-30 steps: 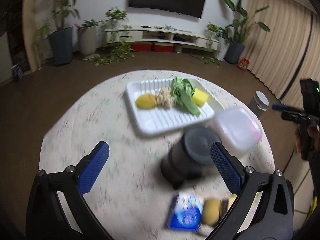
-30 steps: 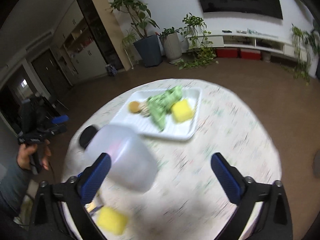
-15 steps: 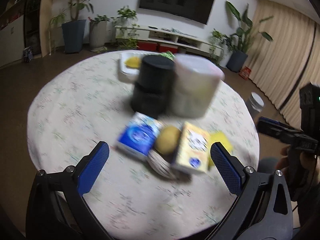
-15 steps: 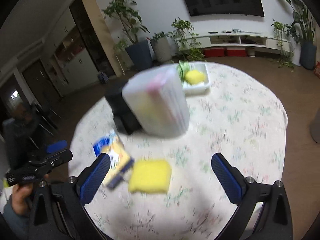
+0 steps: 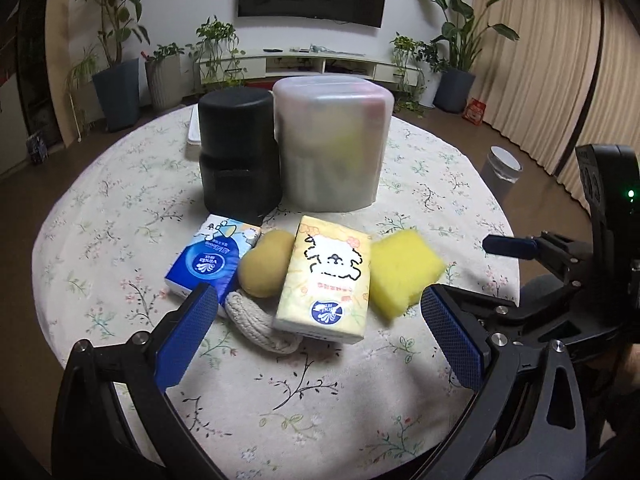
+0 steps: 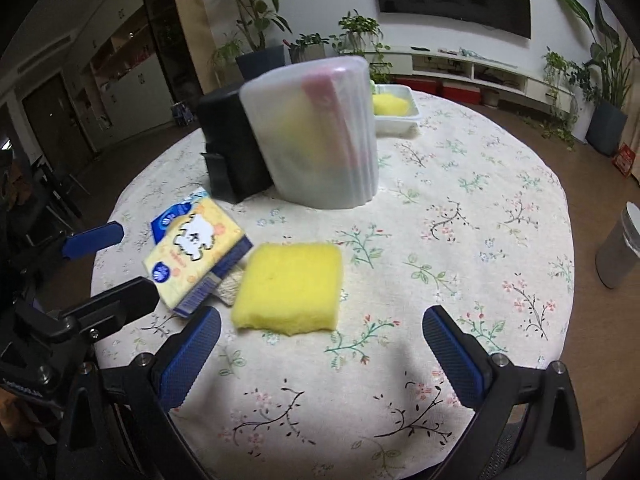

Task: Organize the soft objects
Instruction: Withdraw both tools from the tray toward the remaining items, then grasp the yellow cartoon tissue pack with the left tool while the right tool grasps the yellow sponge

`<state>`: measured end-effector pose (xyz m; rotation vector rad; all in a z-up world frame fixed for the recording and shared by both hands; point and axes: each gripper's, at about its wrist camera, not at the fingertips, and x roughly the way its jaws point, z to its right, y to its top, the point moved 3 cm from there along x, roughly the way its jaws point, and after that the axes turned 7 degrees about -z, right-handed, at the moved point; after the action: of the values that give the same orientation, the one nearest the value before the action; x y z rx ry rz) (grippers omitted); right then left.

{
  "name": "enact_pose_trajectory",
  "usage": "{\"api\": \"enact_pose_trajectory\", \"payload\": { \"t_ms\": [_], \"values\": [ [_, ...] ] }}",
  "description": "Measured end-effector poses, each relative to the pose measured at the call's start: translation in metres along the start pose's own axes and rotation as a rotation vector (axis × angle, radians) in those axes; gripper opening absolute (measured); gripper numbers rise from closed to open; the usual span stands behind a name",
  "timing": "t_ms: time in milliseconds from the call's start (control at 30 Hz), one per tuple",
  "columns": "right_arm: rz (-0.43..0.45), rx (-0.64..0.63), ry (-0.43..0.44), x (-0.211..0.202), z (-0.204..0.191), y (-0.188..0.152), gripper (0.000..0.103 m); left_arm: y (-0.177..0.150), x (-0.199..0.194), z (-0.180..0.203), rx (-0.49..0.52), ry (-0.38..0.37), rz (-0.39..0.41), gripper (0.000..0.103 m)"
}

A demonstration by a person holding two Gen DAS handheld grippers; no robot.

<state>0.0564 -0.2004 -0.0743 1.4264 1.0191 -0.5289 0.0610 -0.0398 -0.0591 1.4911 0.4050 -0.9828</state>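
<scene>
Round table (image 5: 120, 184): sponge (image 6: 290, 288), tissue packs (image 5: 326, 280) unsorted near bins (image 5: 332, 140); both claws (image 5: 316, 332) (image 6: 320, 354) open, empty.

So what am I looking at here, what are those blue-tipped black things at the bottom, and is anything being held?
They are two handheld grippers, one in each of a person's hands, each carrying a camera that looks out between its blue jaws. One picture comes from the left gripper, the other from the right gripper. Both are open and hold nothing. On the floral tablecloth lie a yellow sponge, a yellow tissue pack, a blue tissue pack, a tan soft lump and a rope coil, before a black container and a frosted tub.
</scene>
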Motion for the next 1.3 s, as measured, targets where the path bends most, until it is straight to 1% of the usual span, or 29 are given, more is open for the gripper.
{"api": "enact_pose_trajectory", "payload": {
  "t_ms": [67, 267, 433, 600, 833, 933, 1033, 1100, 1200, 1300],
  "values": [
    [-0.013, 0.004, -0.002, 0.005, 0.002, 0.001, 0.103, -0.001, 0.004, -0.002, -0.012, -0.006, -0.008, 0.103],
    [-0.032, -0.015, -0.015, 0.012, -0.001, 0.006, 0.103, 0.003, 0.009, -0.002, 0.009, 0.019, -0.006, 0.103],
    [-0.049, -0.031, -0.026, 0.019, -0.002, 0.01, 0.103, 0.006, 0.016, -0.005, 0.01, 0.016, -0.023, 0.103],
    [-0.058, -0.063, -0.045, 0.023, -0.005, 0.011, 0.103, 0.005, 0.02, -0.007, 0.039, 0.033, -0.038, 0.103],
    [-0.062, -0.104, -0.019, 0.026, -0.019, 0.015, 0.102, 0.003, 0.014, -0.016, 0.057, 0.043, -0.046, 0.103],
    [-0.056, -0.12, -0.008, 0.026, -0.025, 0.015, 0.102, 0.002, 0.009, -0.016, 0.064, 0.025, -0.038, 0.103],
    [-0.067, -0.126, -0.009, 0.031, -0.027, 0.015, 0.102, 0.003, 0.007, -0.009, 0.098, 0.017, -0.036, 0.103],
    [-0.077, -0.126, -0.03, 0.035, -0.026, 0.015, 0.1, 0.004, 0.009, -0.005, 0.111, 0.013, -0.04, 0.103],
    [-0.108, -0.101, -0.024, 0.041, -0.02, 0.015, 0.093, 0.007, 0.011, -0.001, 0.118, 0.01, -0.043, 0.103],
    [-0.116, -0.099, -0.023, 0.043, -0.018, 0.015, 0.091, 0.009, 0.017, 0.001, 0.115, 0.01, -0.06, 0.103]
  ]
}}
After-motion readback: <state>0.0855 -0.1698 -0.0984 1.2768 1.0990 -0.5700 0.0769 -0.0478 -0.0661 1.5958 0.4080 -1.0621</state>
